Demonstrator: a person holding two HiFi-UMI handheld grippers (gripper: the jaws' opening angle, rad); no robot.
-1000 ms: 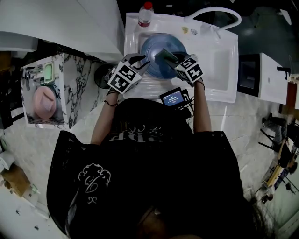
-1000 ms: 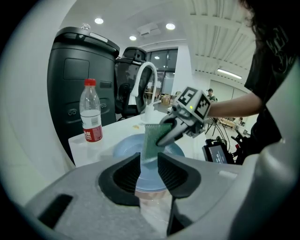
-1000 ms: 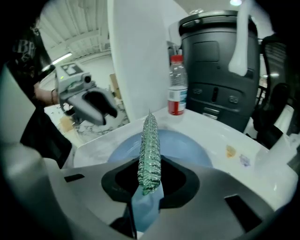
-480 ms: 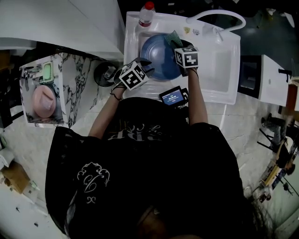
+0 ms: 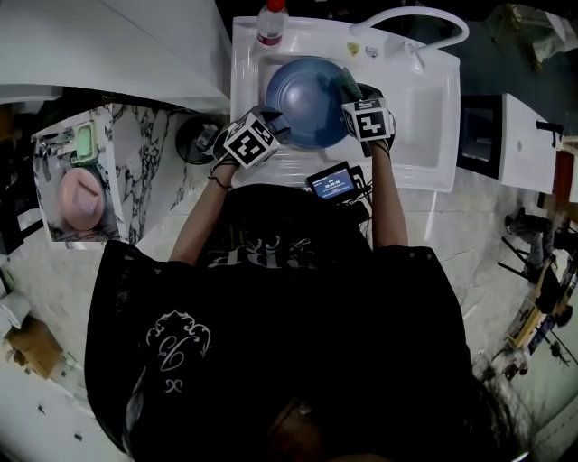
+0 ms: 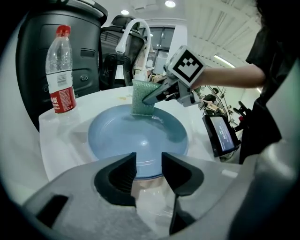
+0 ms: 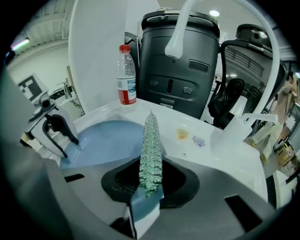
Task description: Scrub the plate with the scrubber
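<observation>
In the white moulded sink [image 5: 424, 117], a round, smooth, pale-blue plate [image 5: 307, 99] lies in the left basin with a glossy face and a shallow raised rim.

Left gripper [image 6: 148, 161]: positioned at the plate's near-left rim. Its dark ribbed pads stand spread and have just been opening. The rim sits just beyond the gap, and neither pad presses on it. Only the white basin surface shows between the pads.

Right gripper [image 7: 150, 178]: positioned at the plate's far-right rim. Its jaws are pressed onto a green scrubber [image 7: 152, 150], a flat rectangular pad with a coarse, glittering mesh texture, held on edge. In the left gripper view the scrubber hangs upright with its lower edge at the plate's far rim. Whether it actually contacts the plate cannot be confirmed.

Surroundings: a clear plastic bottle [image 5: 270, 23] with a red cap and red label stands upright on the sink's far-left corner. A white, arched tubular faucet [image 5: 411, 16] curves over the far-right side. A small device with a lit screen [image 5: 332, 184] rests at the sink's near edge, between the person's forearms.
</observation>
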